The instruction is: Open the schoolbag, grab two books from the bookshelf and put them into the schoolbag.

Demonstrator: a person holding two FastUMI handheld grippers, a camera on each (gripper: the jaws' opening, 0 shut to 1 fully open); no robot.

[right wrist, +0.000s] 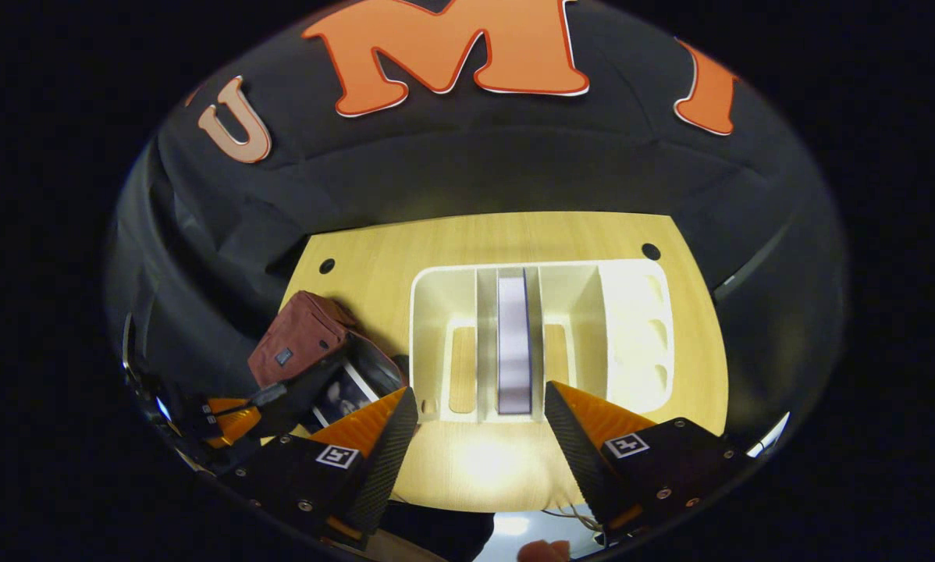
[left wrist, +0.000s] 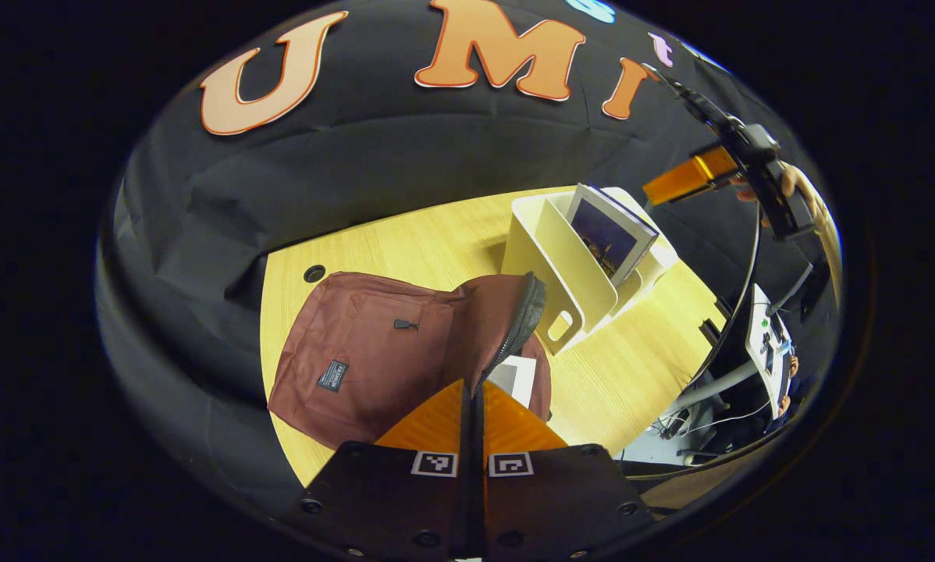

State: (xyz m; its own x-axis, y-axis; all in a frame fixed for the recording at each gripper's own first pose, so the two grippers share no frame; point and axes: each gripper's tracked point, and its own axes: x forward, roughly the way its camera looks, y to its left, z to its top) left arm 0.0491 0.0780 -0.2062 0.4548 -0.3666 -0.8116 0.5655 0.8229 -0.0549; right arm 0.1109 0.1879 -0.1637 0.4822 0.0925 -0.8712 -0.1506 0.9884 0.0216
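Biggest risk I see: the right gripper [right wrist: 479, 410] hangs wide open above the one book [right wrist: 513, 339] standing in the white bookshelf [right wrist: 631, 336], at 12 o'clock from its fingers — a thin spine between dividers, easy to clip or tip. The left gripper [left wrist: 473, 394] is pinched on the maroon schoolbag [left wrist: 358, 343] flap; if it slips, the opening flops shut over the book already inside. Surface is a light wooden table [right wrist: 514, 234] — black cloth behind.

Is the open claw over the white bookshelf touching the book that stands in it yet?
Apart. In the right gripper view, the right gripper hangs open above the bookshelf, its fingers either side of the book, with clear gaps.
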